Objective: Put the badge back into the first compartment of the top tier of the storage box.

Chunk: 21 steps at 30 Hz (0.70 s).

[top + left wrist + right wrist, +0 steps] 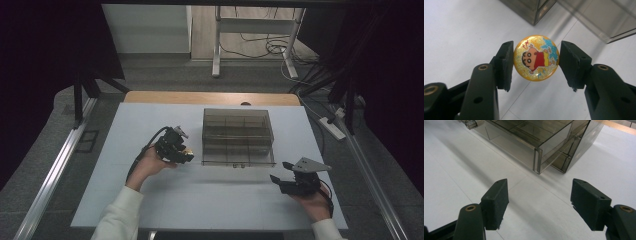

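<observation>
So you have the round cartoon badge (536, 58) picked up, and that part looks done; what seems left is to carry it to the clear drawer box (238, 137) and put it inside; the box sits on the white bench (210, 200), just beside your left gripper (182, 154), with one drawer pulled out a little toward you; I cannot tell yet which little space the badge should go in. Your left fingers (505, 65) are closed on the badge from both sides, one on each edge, and it hangs up off the bench with its picture facing the camera; hold it snug so it does not slip. Your right gripper (281, 172) waits near the front right corner of the box; its fingers (496, 201) are wide apart and hold nothing; they touch nothing too.
</observation>
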Each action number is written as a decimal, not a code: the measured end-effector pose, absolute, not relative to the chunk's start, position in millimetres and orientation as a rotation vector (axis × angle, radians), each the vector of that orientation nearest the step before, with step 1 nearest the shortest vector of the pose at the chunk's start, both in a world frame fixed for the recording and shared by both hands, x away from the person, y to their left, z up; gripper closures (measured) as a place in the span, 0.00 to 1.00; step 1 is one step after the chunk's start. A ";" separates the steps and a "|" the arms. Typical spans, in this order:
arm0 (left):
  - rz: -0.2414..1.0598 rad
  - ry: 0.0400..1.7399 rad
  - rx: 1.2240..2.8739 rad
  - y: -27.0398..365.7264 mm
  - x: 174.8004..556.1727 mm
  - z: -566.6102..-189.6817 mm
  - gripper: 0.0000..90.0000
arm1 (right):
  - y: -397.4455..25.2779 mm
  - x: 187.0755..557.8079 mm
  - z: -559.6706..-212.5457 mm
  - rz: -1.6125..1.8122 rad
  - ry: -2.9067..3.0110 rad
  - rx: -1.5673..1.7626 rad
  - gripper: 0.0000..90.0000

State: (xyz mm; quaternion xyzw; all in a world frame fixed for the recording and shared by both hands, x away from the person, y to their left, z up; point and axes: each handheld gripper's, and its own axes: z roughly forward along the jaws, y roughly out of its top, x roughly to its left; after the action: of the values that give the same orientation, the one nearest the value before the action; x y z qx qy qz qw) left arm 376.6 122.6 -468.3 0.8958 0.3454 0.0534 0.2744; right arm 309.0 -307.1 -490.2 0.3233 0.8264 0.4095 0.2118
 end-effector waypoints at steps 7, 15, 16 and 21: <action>0.130 0.897 2.368 124.7 373.2 -460.0 0.52 | -307.0 309.1 -490.3 1.137 2.299 0.896 0.32; 0.139 0.859 2.329 125.8 368.2 -450.0 0.52 | -307.5 309.4 -490.3 1.139 2.295 0.904 0.31; 0.139 0.858 2.323 126.5 367.9 -449.2 0.52 | -307.5 309.4 -490.3 1.139 2.294 0.904 0.31; 0.151 0.857 2.306 128.9 366.5 -445.8 0.52 | -307.1 309.4 -490.3 1.136 2.294 0.904 0.31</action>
State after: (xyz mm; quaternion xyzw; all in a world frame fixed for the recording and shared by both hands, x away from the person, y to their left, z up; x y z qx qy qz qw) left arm 366.5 128.9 -445.8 0.8825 0.3278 0.0578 0.3323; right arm 309.4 -307.1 -490.3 0.3253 0.8259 0.4089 0.2117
